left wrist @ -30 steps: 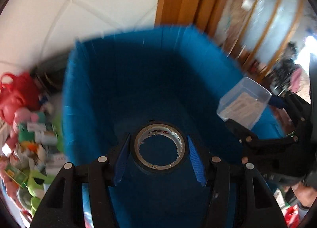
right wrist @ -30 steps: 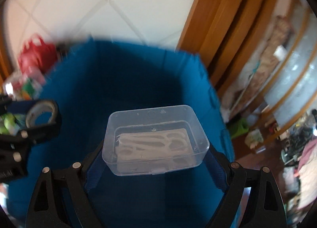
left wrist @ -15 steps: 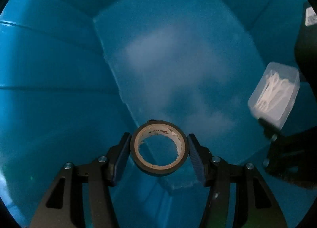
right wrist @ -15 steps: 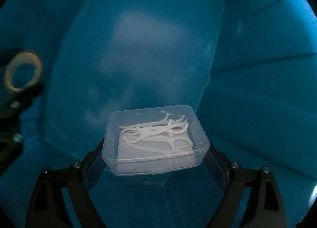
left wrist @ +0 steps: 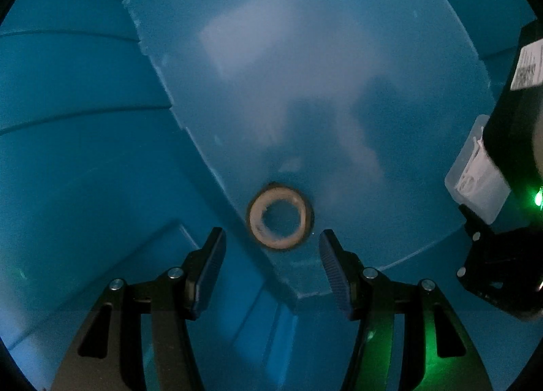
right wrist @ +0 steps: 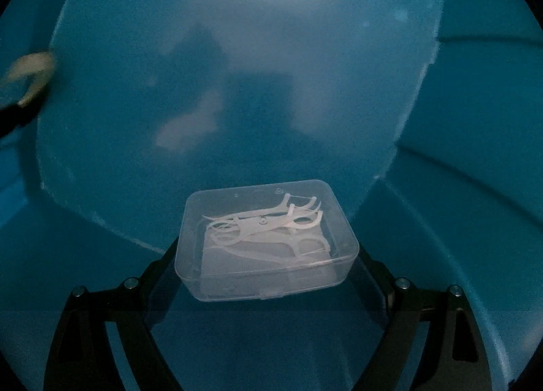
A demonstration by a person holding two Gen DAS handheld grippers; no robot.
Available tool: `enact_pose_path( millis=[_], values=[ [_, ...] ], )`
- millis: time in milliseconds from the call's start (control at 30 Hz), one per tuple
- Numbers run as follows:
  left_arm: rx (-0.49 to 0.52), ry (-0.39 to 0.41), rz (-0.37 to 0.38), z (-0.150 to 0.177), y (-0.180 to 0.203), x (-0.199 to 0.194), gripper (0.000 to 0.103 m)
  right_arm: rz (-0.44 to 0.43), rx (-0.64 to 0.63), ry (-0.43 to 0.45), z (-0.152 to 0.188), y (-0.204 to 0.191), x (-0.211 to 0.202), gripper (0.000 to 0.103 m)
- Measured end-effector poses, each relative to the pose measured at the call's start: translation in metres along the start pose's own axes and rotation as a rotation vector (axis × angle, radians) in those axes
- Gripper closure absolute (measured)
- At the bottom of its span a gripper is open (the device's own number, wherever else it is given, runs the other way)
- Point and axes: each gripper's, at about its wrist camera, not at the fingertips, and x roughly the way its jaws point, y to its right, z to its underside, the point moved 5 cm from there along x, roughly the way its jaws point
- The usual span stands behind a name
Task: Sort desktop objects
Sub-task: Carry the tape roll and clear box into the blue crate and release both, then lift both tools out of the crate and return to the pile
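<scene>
A roll of tape (left wrist: pixel 280 219), blurred, lay clear of the left gripper (left wrist: pixel 271 255) just beyond its fingertips, over the pale floor panel of a blue bin (left wrist: pixel 85 160); whether the roll rested on the panel could not be told from the left wrist view. The left gripper's two ribbed fingers (left wrist: pixel 210 265) stood spread wide apart with nothing between them. At the right edge of that view, the right gripper (left wrist: pixel 488 221) appeared as a dark body with a white label and a green light, a clear box at its tip.

In the right wrist view, a clear plastic box of dental floss picks (right wrist: pixel 268 238) sat clamped between the right gripper's (right wrist: pixel 268 255) fingers, held level, near the viewer and above the bin's floor panel (right wrist: pixel 237 51). The white picks lay jumbled inside the closed lid. The tape roll (right wrist: pixel 30 75) showed as a tan smear at the far left edge. The bin's ribbed blue walls (right wrist: pixel 475 119) rose on every side of both grippers, and soft shadows fell across the floor panel.
</scene>
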Motion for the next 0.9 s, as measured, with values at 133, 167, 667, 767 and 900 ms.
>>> enact_pose_path(
  millis=[133, 167, 667, 767, 900],
  values=[
    [0.037, -0.023, -0.016, -0.004, 0.0, 0.0, 0.039, 0.003, -0.023, 0.0, 0.007, 0.001, 0.005, 0.013],
    [0.046, -0.019, -0.025, -0.007, 0.001, -0.002, 0.037, -0.004, -0.023, -0.009, 0.008, 0.001, 0.006, 0.013],
    [0.077, 0.041, -0.062, -0.005, -0.008, -0.007, 0.028, -0.047, -0.006, -0.049, -0.006, 0.018, -0.004, 0.0],
    [0.081, 0.055, -0.058, -0.006, -0.004, 0.005, 0.028, -0.066, 0.02, -0.035, -0.017, 0.023, -0.005, 0.0],
    [0.054, 0.118, -0.011, 0.002, -0.009, -0.024, 0.028, -0.09, 0.048, 0.009, -0.013, 0.037, -0.028, 0.0]
  ],
)
